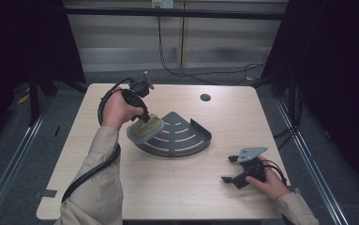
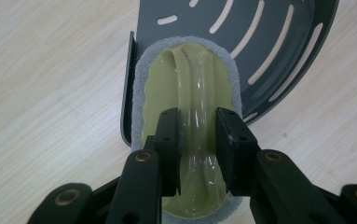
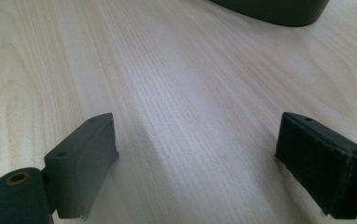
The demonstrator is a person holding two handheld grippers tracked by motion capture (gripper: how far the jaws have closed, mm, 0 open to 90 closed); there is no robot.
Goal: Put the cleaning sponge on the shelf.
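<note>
While the person's left hand (image 1: pixel 116 111) holds its tool over the near-left corner of the grey slotted rack (image 1: pixel 186 138), the left gripper (image 2: pixel 198 135) is clamped on the clear arched handle of a scrub pad (image 2: pixel 185 84), a pale green oval with a grey fleecy rim. Seen from the left gripper view, the jaws pinch the handle near one end rather than at its middle, and the pad lies over the rack's straight side wall, partly above the slotted floor and partly overhanging the wooden table (image 1: pixel 168 187). Whether the pad rests on the rack or hangs just above it cannot be told.

The likely trouble starts there. An off-centre hold on a smooth, glossy handle could let the pad swing or slip once it is tilted. Lowered as it now sits, the pad's rim might catch on the side wall and push the light rack across the table, since nothing pins the rack down.

Further right, well apart from the rack, the right gripper (image 1: pixel 235 169) lies low by the table's near-right edge, its jaws spread wide with nothing between them, too far off to steady anything quickly.
</note>
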